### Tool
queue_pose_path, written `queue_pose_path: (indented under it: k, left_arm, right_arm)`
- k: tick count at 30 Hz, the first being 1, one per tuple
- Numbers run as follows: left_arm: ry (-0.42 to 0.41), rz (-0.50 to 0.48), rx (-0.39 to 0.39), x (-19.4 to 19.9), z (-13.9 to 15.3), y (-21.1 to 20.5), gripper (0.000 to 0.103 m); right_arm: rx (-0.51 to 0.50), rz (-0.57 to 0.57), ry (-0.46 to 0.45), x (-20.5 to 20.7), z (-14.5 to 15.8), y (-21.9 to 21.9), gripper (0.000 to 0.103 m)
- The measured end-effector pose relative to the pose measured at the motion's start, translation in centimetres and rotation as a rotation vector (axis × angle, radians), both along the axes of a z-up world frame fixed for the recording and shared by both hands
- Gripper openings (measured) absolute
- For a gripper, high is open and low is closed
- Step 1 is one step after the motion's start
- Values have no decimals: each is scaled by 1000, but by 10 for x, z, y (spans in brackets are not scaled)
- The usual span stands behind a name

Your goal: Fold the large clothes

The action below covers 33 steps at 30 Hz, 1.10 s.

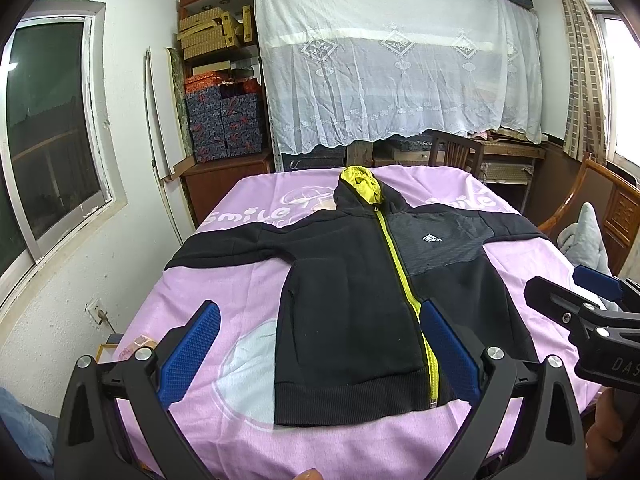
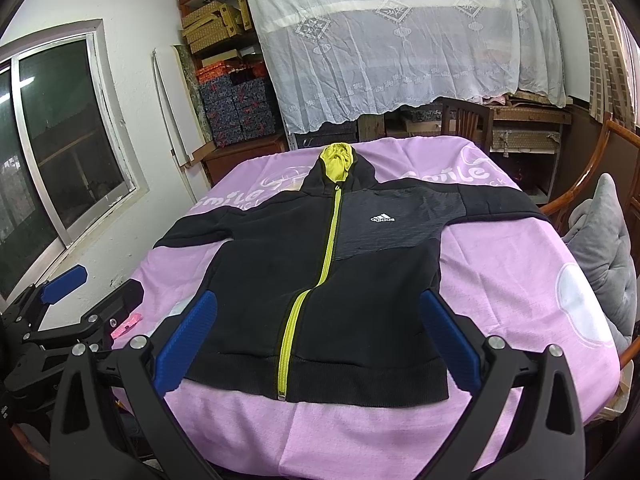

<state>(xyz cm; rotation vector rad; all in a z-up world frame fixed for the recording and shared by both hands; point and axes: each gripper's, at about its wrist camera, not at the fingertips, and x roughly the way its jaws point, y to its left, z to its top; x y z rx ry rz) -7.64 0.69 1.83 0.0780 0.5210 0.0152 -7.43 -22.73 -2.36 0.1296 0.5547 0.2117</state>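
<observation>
Hoodie spread flat on pink sheet, wooden chair beyond

A pink sheet printed with "Smile" covers the table. At twelve o'clock a white lace cloth drapes over shelving. At ten o'clock stand stacked patterned boxes; at nine, a sliding window. A grey plush toy sits at three o'clock.
</observation>
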Motion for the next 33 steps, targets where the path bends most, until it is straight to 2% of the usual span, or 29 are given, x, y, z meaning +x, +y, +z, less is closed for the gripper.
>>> queue_pose_path:
  k: [14,25,29,30,33]
  left_arm:
    - [10,3,-1,1,-3,1,100]
    - [72,17,-16,23,-17,11,100]
    - [123,50,-9,53,-28,27,100]
    - [134,52,-12,59,-30,31,100]
    - [189,50,-29,92,-35,44,100]
  right_arm:
    - [-9,5,9,3,-2,-4,99]
    - [4,-8,72,21,-11,-16,99]
    - [42,-33,8,39,-16,-43,99]
    - [77,-49,-2,47,-19,-60,99]
    - [187,-98,49,75,-29,-106,99]
